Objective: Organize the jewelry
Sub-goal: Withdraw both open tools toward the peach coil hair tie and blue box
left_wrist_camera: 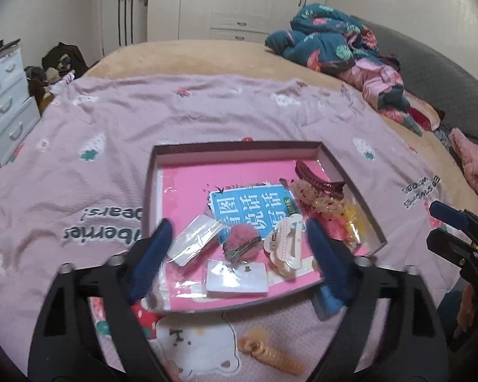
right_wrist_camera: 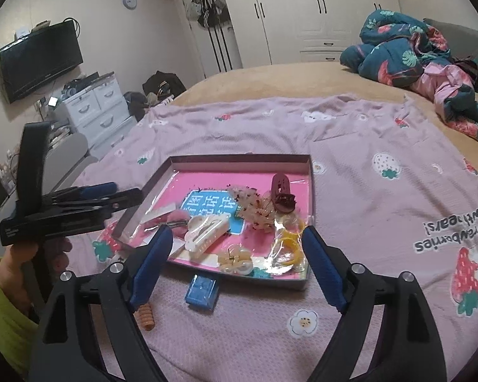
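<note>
Left gripper jaws apart; right gripper likewise (both empty); tray below.

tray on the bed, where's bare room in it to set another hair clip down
The tray is bare along its far wall and far-left corner, beyond the blue label. Crowded: the near edge around the white claw clip, and the right side around the dark red clip.

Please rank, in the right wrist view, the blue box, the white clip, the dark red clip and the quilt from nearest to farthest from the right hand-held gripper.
1. Blue box: on the blanket, just ahead of the open right hand-held gripper.
2. White clip: near end of the tray.
3. Dark red clip: deeper in the tray.
4. Quilt: far right of the bed.
</note>
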Demonstrator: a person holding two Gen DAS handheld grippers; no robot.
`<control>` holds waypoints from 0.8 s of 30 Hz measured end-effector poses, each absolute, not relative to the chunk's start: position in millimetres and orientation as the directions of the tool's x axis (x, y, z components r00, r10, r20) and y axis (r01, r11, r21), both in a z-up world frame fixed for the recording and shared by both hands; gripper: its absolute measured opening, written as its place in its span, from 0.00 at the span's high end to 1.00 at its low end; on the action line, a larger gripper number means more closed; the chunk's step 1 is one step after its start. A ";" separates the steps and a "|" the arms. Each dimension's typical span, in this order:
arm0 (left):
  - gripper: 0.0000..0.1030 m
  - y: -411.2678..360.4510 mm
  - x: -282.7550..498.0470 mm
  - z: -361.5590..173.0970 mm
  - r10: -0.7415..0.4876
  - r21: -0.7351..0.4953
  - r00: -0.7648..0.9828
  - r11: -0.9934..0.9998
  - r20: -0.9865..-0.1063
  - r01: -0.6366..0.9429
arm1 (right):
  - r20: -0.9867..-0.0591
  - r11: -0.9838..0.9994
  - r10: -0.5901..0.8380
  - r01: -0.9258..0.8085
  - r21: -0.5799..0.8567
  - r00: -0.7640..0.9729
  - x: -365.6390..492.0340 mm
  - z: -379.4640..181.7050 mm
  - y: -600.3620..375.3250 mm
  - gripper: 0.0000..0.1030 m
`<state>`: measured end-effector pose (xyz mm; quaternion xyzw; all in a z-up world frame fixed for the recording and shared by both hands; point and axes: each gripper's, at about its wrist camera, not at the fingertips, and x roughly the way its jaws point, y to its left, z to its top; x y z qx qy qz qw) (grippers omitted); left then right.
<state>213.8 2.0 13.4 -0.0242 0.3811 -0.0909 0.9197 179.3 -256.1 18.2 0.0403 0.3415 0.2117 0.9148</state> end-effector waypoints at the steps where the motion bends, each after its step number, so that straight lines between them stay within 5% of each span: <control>1: 0.15 2.6 210.2 15.8 -0.184 -0.112 0.696 0.983 -0.694 0.148 | -0.606 0.908 0.413 -0.362 0.214 0.679 176.6 19.9 -257.0 0.17; 24: 0.10 22.8 126.4 26.5 -0.086 -0.045 0.742 0.996 -0.665 0.075 | -0.577 0.905 0.403 -0.403 0.135 0.711 136.6 35.8 -244.5 0.16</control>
